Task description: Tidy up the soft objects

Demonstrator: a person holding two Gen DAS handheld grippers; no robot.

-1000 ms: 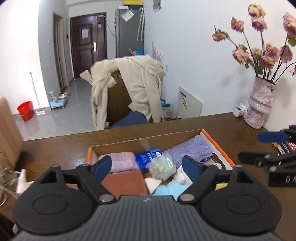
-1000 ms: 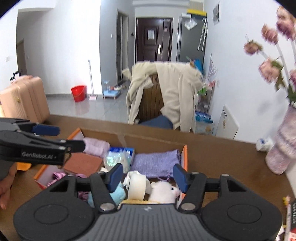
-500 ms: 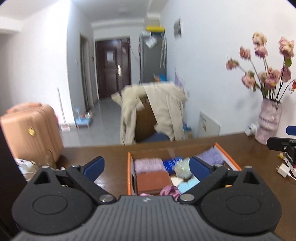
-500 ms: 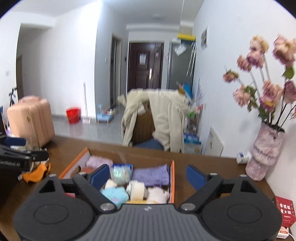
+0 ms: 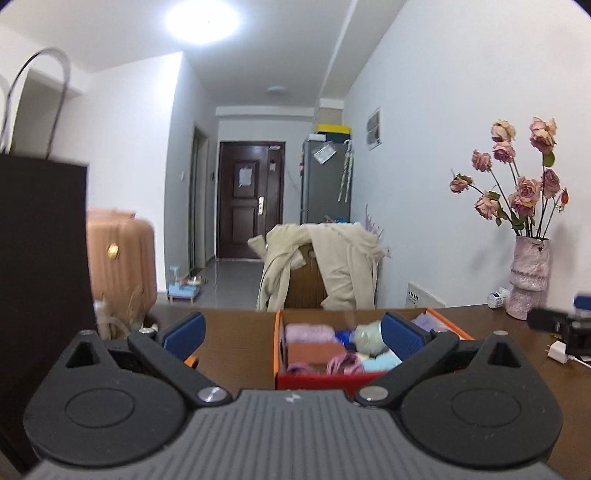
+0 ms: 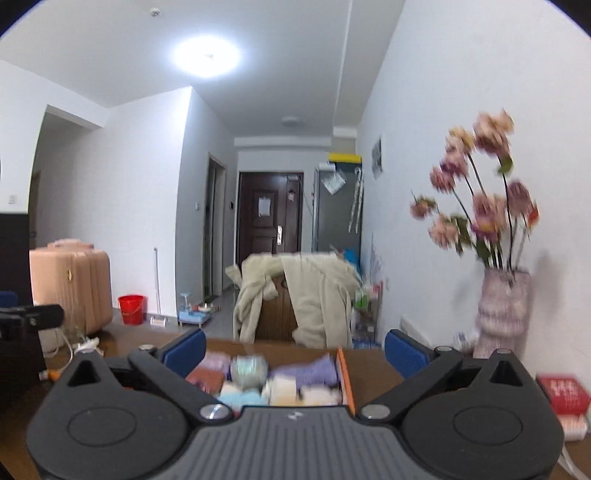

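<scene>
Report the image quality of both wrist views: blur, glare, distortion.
Left wrist view: mostly sharp, the vase of flowers crisp; the ceiling light blows out to white glare; fisheye bends the walls. Right wrist view: motion blur smears the vase of flowers and the soft items in the orange box; the same ceiling light glares; edges curve too.

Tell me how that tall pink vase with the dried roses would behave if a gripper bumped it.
The vase is narrow and tall, with long rose stems rising well above it, so it probably tips easily. It looks like ceramic or glass, so likely rigid, heavy for its size and breakable. The dried blooms would probably shed petals.
</scene>
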